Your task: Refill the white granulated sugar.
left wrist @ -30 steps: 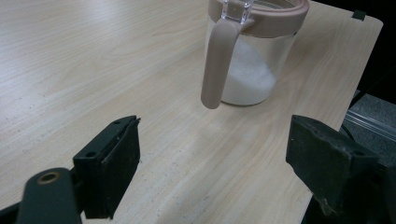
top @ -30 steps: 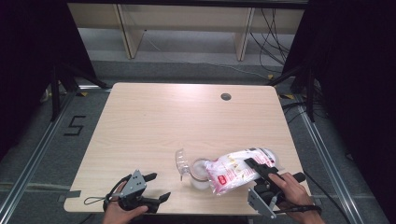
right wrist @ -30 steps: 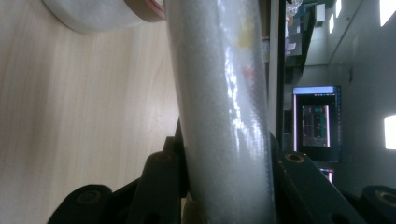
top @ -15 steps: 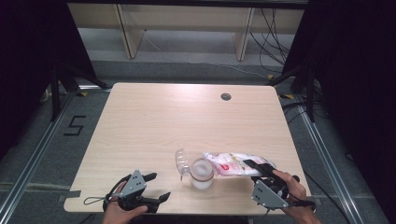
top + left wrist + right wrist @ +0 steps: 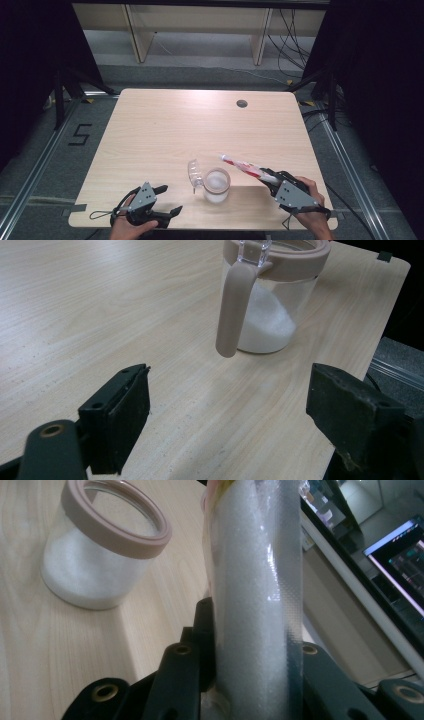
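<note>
high view: overhead, facing forward-down | gripper views: close, low over table [image 5: 165,125] | shared: jar [image 5: 217,184]

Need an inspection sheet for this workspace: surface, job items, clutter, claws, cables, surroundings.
Surface: light wood table, round hole near far edge.
Job's things: glass jar part full of white granules, lid flipped open; plastic bag of white granules held right of jar.
Clutter: nothing seen.
Claws: left claw open, on table; right claw shut on the bag.
Cables: bundle hanging behind table.
Surroundings: black curtains, floor marking "5".
</note>
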`<state>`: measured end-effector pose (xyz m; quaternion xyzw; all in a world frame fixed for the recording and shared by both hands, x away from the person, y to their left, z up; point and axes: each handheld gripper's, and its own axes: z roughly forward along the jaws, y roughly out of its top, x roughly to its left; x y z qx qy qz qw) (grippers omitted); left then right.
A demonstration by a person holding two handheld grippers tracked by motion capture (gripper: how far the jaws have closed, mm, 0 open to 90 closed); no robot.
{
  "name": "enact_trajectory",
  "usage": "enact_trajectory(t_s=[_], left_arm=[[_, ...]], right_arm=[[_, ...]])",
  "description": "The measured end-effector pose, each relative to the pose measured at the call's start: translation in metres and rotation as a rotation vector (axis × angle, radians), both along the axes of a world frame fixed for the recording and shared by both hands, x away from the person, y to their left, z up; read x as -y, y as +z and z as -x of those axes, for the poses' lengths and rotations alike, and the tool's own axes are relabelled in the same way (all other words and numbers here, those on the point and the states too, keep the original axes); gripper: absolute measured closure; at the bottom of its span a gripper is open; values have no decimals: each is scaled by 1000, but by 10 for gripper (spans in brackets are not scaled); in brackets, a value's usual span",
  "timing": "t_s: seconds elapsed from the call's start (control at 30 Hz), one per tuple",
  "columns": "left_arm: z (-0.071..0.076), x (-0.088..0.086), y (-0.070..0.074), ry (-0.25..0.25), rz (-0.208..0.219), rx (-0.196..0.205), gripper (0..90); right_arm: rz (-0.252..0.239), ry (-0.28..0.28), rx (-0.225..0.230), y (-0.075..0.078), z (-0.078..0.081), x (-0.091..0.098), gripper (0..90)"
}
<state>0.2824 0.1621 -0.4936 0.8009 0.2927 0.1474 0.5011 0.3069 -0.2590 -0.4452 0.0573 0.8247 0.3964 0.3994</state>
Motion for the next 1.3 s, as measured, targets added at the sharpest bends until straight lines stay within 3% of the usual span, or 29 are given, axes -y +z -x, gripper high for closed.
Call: enact_trajectory(t_s=[0.23, 0.43, 0.67, 0.77, 0.9, 0.97, 1.0, 1.03, 1.1, 1.17, 1.27, 1.3], left_arm=[[0, 1, -1, 1, 8, 0, 172], [0, 1, -1, -5, 1, 1, 173], [0, 0, 0, -1, 2, -1, 172], [0, 1, -1, 0, 4, -2, 173], [0, 0, 0, 0, 0, 0, 172], [0, -1, 0, 1, -6, 1, 173], [1, 0, -1, 18, 19, -20, 172], [1, 1, -1, 17, 18, -19, 173], [0, 0, 0, -3, -4, 3, 173], [0, 0, 0, -4, 0, -3, 172], [0, 0, 0, 1, 5, 0, 172], [0, 0, 0, 1, 5, 3, 172]], right_arm=[[-131, -39, -81, -8, -15, 1, 765], [-217, -52, -120, -13, -22, 3, 768], [-238, -62, -145, -23, -27, 5, 770], [-262, -62, -145, -24, -29, 6, 771], [-317, -92, -186, -28, -31, 12, 771], [-314, -96, -191, -27, -32, 14, 771], [-324, -105, -210, -28, -30, 16, 771], [-320, -104, -174, -29, -32, 17, 771], [-313, -101, -199, -30, -31, 18, 771], [-313, -99, -215, -30, -30, 20, 771], [-335, -107, -201, -31, -31, 23, 770], [-341, -115, -236, -31, -30, 24, 770]])
